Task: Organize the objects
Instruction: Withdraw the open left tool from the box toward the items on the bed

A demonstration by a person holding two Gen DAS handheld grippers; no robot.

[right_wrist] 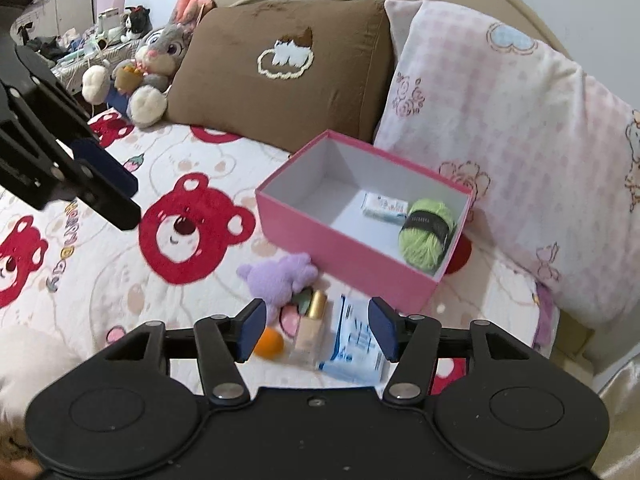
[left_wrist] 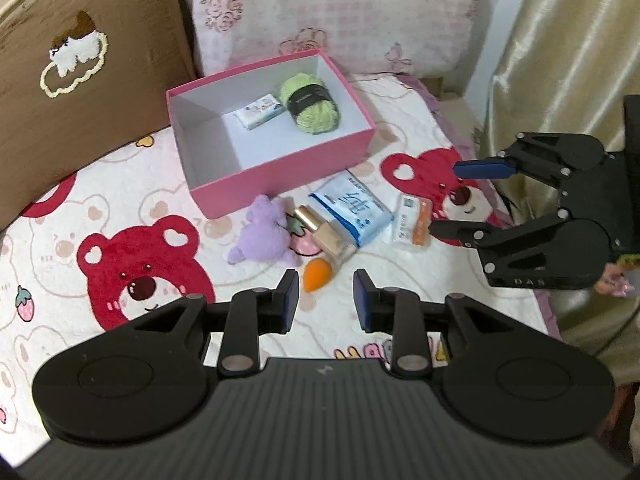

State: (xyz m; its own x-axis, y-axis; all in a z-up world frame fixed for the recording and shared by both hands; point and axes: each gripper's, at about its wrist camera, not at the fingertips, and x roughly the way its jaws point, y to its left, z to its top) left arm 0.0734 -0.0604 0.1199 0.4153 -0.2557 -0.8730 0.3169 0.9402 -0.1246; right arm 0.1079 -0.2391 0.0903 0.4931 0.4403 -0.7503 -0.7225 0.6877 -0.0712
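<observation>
A pink box (left_wrist: 280,178) (right_wrist: 340,248) sits on the bed and holds a green yarn ball (left_wrist: 312,104) (right_wrist: 426,232) and a small white packet (left_wrist: 260,112) (right_wrist: 384,206). In front of it lie a purple plush (left_wrist: 264,236) (right_wrist: 280,278), a foundation bottle (left_wrist: 324,234) (right_wrist: 310,334), an orange sponge (left_wrist: 316,274) (right_wrist: 269,342), a blue tissue pack (left_wrist: 352,208) (right_wrist: 354,344) and an orange-white sachet (left_wrist: 412,220). My left gripper (left_wrist: 326,300) is open and empty, just before the sponge. My right gripper (right_wrist: 316,330) (left_wrist: 448,200) is open and empty above the bottle and tissue pack.
A brown pillow (left_wrist: 80,80) (right_wrist: 288,72) and a pink floral pillow (left_wrist: 332,12) (right_wrist: 520,160) stand behind the box. A grey rabbit plush (right_wrist: 156,64) sits at the far left. A gold curtain (left_wrist: 560,60) hangs at the bed's right edge.
</observation>
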